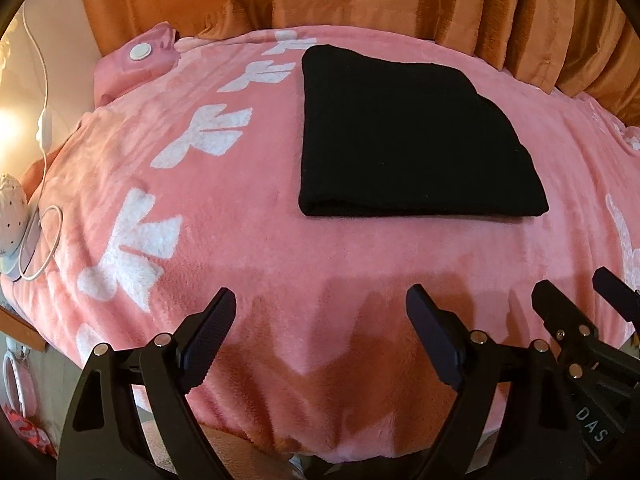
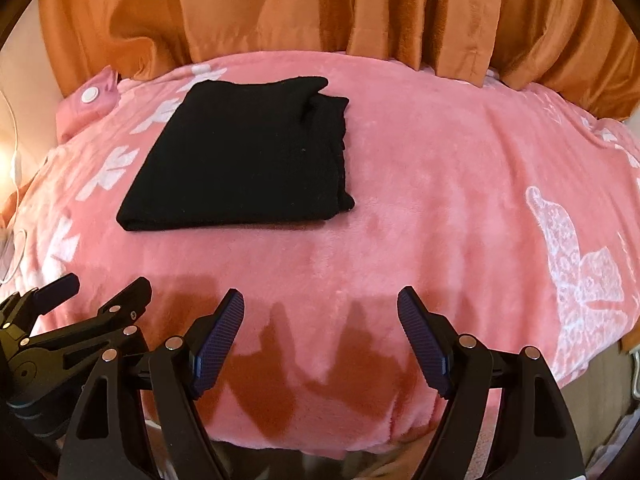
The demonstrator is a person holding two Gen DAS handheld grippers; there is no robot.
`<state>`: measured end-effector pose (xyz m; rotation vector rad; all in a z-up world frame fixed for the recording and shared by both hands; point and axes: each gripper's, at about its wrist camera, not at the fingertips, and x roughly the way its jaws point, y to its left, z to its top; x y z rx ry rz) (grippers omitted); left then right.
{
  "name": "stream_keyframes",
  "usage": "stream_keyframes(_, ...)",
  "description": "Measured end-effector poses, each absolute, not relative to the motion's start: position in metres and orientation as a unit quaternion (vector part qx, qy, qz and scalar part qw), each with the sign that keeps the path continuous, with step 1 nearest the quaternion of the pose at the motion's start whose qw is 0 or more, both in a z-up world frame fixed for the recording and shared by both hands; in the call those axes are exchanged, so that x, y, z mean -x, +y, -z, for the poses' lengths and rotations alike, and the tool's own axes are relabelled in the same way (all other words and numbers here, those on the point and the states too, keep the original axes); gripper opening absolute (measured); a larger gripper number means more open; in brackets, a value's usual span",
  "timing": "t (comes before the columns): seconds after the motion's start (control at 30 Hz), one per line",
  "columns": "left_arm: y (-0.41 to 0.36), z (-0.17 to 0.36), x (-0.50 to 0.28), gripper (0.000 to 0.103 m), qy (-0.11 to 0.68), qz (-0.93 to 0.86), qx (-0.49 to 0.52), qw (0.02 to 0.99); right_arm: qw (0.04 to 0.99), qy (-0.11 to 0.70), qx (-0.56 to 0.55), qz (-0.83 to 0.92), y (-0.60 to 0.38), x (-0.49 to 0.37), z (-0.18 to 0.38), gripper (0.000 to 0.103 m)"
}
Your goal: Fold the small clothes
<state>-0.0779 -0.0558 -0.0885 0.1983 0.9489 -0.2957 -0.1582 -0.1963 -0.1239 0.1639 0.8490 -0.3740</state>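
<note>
The folded black garment [image 1: 404, 136] lies on the pink blanket [image 1: 280, 280], ahead of both grippers, nearer the left gripper [image 1: 320, 336]; the right gripper [image 2: 320, 336] sits beside. Both jaws gape, released.

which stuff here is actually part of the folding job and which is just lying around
Part of the job:
- black garment, lying folded on the blanket
- left gripper, open, empty
- right gripper, open, empty

Just lying about:
- pink blanket underneath
- orange curtain behind
- white cable at the left edge
- white round device beside the cable
</note>
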Motion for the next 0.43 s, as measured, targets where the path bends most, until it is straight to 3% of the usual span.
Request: stream_keyframes(0.43, -0.0580, 0.0882, 0.0793, 0.081, 0.444, 0.138, -0.114, 0.878, 0.891, 0.409, -0.070, 0.183, -0.1941, 0.1571, 0.1232, 0.077)
